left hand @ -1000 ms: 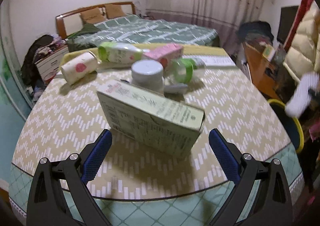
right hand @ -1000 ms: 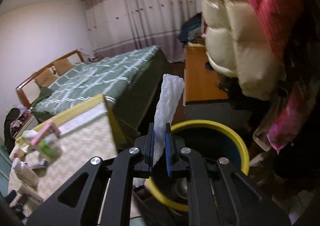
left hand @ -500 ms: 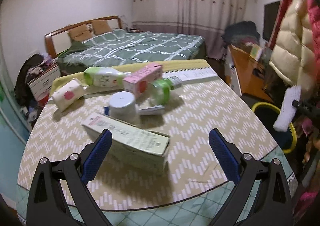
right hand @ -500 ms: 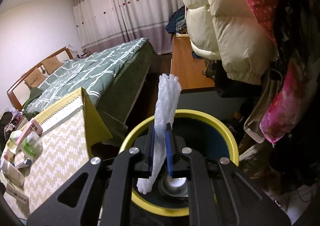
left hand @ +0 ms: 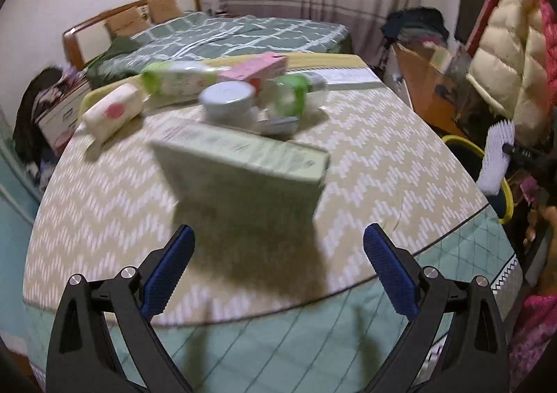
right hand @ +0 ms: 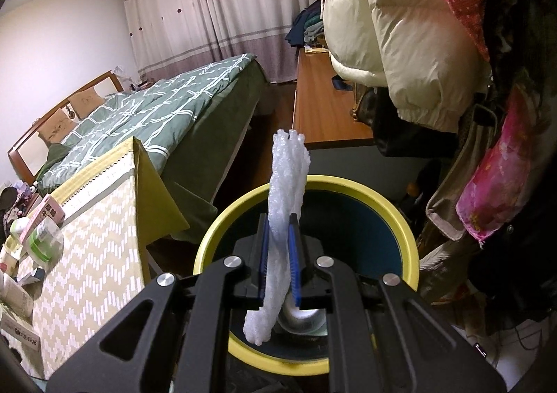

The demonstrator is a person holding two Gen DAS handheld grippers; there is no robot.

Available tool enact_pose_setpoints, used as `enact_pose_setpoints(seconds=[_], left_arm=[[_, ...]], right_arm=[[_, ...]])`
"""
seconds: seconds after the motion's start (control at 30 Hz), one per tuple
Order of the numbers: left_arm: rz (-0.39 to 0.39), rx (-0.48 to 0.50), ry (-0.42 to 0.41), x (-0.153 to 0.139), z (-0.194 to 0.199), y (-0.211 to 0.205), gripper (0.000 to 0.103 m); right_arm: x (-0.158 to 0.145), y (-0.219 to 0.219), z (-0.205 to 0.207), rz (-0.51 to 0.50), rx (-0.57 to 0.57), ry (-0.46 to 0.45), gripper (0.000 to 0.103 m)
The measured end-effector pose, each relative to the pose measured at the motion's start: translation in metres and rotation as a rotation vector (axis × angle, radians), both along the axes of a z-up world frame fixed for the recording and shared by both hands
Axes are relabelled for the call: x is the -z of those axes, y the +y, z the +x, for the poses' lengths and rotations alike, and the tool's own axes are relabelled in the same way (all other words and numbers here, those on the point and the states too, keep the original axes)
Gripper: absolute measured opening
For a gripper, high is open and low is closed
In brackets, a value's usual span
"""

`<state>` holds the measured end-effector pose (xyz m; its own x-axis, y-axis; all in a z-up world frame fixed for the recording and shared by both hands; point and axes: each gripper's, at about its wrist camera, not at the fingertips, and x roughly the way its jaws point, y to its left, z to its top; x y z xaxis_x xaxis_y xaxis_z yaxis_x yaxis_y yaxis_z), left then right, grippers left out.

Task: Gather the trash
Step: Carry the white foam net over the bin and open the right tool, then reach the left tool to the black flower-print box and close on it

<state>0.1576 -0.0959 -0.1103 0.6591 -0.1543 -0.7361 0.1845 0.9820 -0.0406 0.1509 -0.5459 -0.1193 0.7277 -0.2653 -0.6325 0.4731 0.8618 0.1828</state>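
The white foam wrap (right hand: pixel 286 218) is pinched at its middle in the right claw (right hand: pixel 279 260), hanging over the mouth of the yellow-rimmed bin (right hand: pixel 390 208) off the desk's right edge. It looks light, soft and crushable, so a mid-length pinch suits it. The left claw (left hand: pixel 278 267) stands wide open, empty, before the green carton (left hand: pixel 243 180) near the desk's (left hand: pixel 383 156) front edge.
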Motion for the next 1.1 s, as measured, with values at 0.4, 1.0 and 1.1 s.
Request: enact_pose_setpoints(seconds=[0.4,1.0,1.1], left_arm=[[-0.028,0.116,-0.150,-0.034,0.019,-0.033,0.096],[-0.016,0.120,-0.043,-0.018,-0.016,-0.002,0.098],[-0.041,0.057,-0.035,-0.022,-0.025,0.014,0.098]], right_arm=[[-0.003,0.004,0.002,-0.011,-0.020,0.003,0.011],[0.002,0.004,0.002,-0.017,0.001,0.017,0.039],[0.001,0.004,0.002,-0.015,-0.002,0.014,0.040]])
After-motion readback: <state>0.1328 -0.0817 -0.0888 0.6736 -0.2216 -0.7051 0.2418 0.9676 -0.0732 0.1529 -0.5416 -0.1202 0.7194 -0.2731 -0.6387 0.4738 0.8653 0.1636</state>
